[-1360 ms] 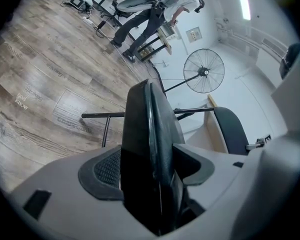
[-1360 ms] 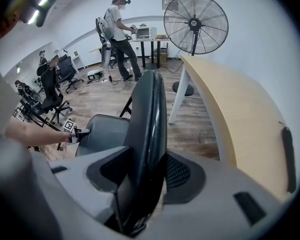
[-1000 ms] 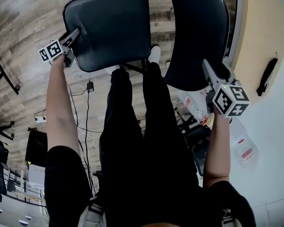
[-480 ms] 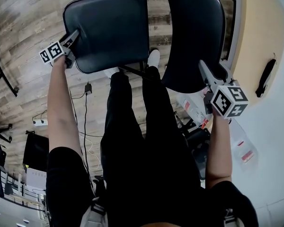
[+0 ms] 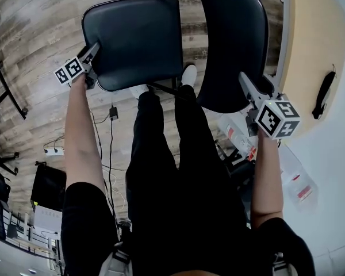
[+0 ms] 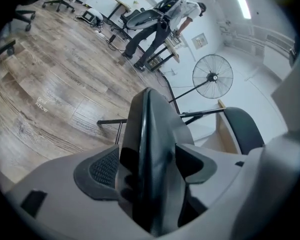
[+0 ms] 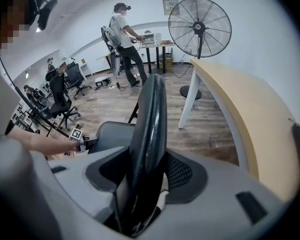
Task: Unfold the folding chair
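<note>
The black folding chair hangs in front of me, its padded seat (image 5: 138, 39) at upper left and its backrest (image 5: 233, 39) at upper right of the head view. My left gripper (image 5: 94, 52) is at the seat's left edge. In the left gripper view the seat edge (image 6: 149, 134) stands between the jaws of that gripper (image 6: 150, 166); they are opening and the pads (image 6: 104, 166) look slightly clear of it. My right gripper (image 5: 244, 82) is shut on the backrest's lower right edge, and the backrest (image 7: 150, 114) fills its jaws (image 7: 145, 176).
My legs (image 5: 172, 165) are just below the chair. A light wooden table (image 7: 240, 114) runs close on the right. A standing fan (image 7: 200, 27) is behind it. A person (image 7: 124, 29) works at a far bench, near office chairs (image 7: 65, 94). Cables (image 5: 109, 114) lie on the floor.
In the head view the left gripper and the seat have drifted a little right and down. The right gripper and backrest have shifted slightly left.
</note>
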A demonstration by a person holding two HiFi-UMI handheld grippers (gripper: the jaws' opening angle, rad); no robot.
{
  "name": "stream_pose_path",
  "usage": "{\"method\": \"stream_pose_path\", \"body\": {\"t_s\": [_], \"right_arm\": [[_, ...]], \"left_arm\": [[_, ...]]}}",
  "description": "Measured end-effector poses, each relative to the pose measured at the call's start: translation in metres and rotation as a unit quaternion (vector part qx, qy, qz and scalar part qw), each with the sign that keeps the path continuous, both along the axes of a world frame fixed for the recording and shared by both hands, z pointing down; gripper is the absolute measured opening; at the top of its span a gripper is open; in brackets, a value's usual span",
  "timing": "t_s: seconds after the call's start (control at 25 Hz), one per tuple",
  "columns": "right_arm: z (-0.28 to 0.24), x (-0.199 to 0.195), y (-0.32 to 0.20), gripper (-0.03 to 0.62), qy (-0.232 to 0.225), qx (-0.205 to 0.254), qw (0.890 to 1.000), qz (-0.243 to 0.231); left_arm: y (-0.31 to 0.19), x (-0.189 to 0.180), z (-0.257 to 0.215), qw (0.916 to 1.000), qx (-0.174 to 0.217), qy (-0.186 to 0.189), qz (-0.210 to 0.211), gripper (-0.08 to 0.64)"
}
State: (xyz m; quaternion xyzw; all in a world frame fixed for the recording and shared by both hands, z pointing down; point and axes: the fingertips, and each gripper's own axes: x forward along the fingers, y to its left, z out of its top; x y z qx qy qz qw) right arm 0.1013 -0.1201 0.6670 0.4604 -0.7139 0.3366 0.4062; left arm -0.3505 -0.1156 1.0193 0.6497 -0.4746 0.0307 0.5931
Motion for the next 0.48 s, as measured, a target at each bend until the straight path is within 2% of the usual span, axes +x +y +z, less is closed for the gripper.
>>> {"method": "stream_pose_path", "body": {"t_s": [0.16, 0.28, 0.48], "right_arm": [[-0.016, -0.002, -0.009, 0.245, -0.001, 0.026, 1.0, 0.006], [-0.034, -0.005, -0.018, 0.249, -0.004, 0.051, 0.999, 0.008], [-0.078, -0.012, -0.028, 0.249, -0.004, 0.108, 0.994, -0.004]], "left_arm": [[0.019, 0.003, -0.032, 0.9963, -0.001, -0.057, 0.064, 0.334], [0.03, -0.005, -0.072, 0.9913, 0.016, -0.095, 0.091, 0.334], [0.041, 0.002, -0.166, 0.9858, 0.071, -0.103, 0.112, 0.334]]}}
